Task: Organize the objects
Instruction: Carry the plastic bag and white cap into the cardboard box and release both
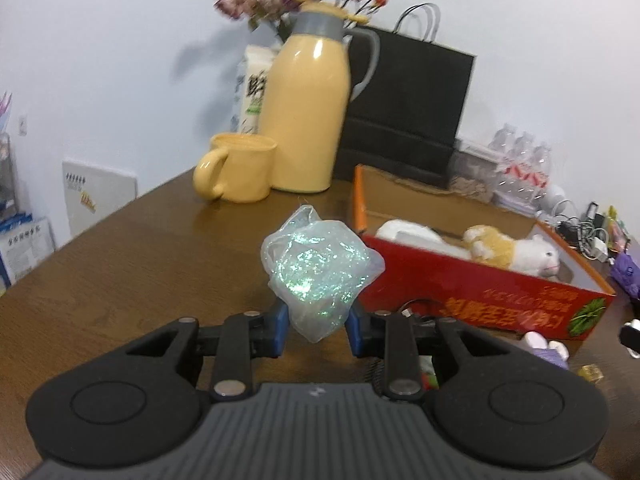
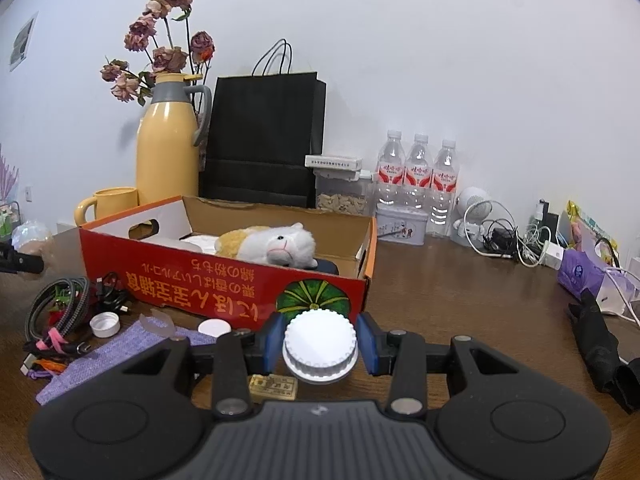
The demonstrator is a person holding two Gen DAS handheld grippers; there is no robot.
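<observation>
Two grippers each hold something above the brown table: the left gripper pinches a crumpled iridescent plastic bag, the right gripper clamps a white ribbed lid. The red cardboard box with a plush toy stands just ahead. Cables, loose caps and a purple cloth crowd its near side. A small yellowish tag under the lid is half hidden.

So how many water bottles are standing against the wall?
3, side by side at the back wall, right of the black bag: left bottle, middle bottle, right bottle. More could be hidden.
</observation>
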